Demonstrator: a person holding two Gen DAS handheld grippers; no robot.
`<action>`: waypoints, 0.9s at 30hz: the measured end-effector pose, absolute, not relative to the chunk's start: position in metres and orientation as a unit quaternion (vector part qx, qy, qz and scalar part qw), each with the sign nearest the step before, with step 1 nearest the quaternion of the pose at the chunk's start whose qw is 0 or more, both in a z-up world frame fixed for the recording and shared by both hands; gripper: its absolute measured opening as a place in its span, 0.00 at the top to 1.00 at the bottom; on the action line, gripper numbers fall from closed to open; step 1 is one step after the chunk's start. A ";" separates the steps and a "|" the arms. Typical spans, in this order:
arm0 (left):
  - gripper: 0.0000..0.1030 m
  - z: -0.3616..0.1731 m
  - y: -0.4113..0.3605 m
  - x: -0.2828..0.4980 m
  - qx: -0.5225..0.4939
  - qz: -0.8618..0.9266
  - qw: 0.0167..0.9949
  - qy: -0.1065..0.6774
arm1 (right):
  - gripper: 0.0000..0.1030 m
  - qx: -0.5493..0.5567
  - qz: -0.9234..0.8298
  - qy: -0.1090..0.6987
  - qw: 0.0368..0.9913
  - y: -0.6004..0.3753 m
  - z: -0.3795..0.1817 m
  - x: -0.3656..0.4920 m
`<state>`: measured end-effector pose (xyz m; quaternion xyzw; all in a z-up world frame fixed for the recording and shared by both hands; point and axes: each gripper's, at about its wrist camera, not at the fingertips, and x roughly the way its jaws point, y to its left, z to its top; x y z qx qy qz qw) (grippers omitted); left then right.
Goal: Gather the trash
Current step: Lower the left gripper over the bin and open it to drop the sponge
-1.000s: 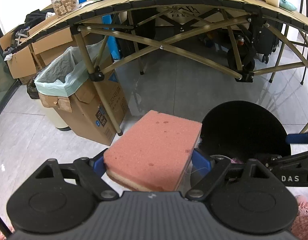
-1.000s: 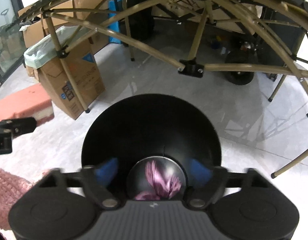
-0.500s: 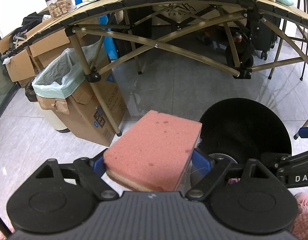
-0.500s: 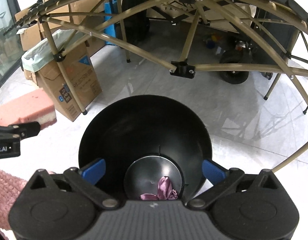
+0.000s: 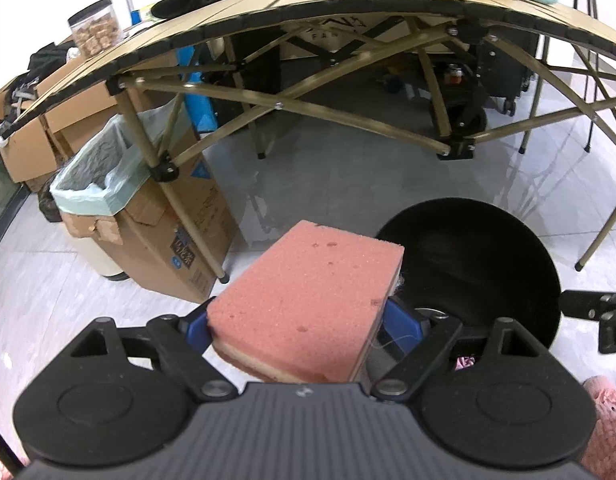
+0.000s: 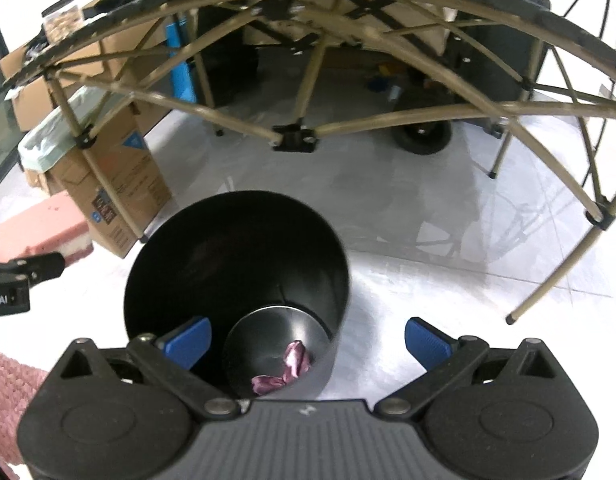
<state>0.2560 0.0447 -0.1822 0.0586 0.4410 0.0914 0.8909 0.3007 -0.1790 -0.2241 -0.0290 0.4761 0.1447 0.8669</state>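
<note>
My left gripper [image 5: 304, 326] is shut on a pink sponge [image 5: 308, 300] with a pale underside, its blue pads pressing both long sides. The sponge hangs just left of a round black bin [image 5: 468, 264] on the floor. In the right wrist view my right gripper [image 6: 308, 342] stands open above that black bin [image 6: 236, 264], with nothing between its blue fingers [image 6: 186, 340]. A crumpled purple wrapper [image 6: 286, 366] lies at the bin's bottom. The sponge [image 6: 36, 232] and the left gripper's finger show at the left edge.
A folding table [image 5: 348, 20] with tan legs arches overhead, with a jar and soft items on top. A cardboard box lined with a pale green bag [image 5: 96, 172] stands at the left by a table leg. More boxes sit behind it. Grey tiled floor lies around the bin.
My right gripper's jaws have opened wide and let go of the purple wrapper, which now lies in the bin; the gripper shifted to the right. The left gripper still holds the sponge.
</note>
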 end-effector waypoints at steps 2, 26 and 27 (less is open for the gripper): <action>0.16 -0.182 0.036 0.256 0.067 0.082 0.891 0.441 | 0.00 -0.024 0.138 0.475 0.869 -0.188 -0.222 0.299; 0.16 -0.216 -0.049 0.296 0.145 -0.018 0.871 0.468 | 0.00 0.023 0.060 0.467 0.882 -0.260 -0.218 0.297; 0.16 -0.218 -0.052 0.299 0.148 -0.022 0.871 0.468 | 0.00 0.023 0.054 0.467 0.882 -0.263 -0.218 0.298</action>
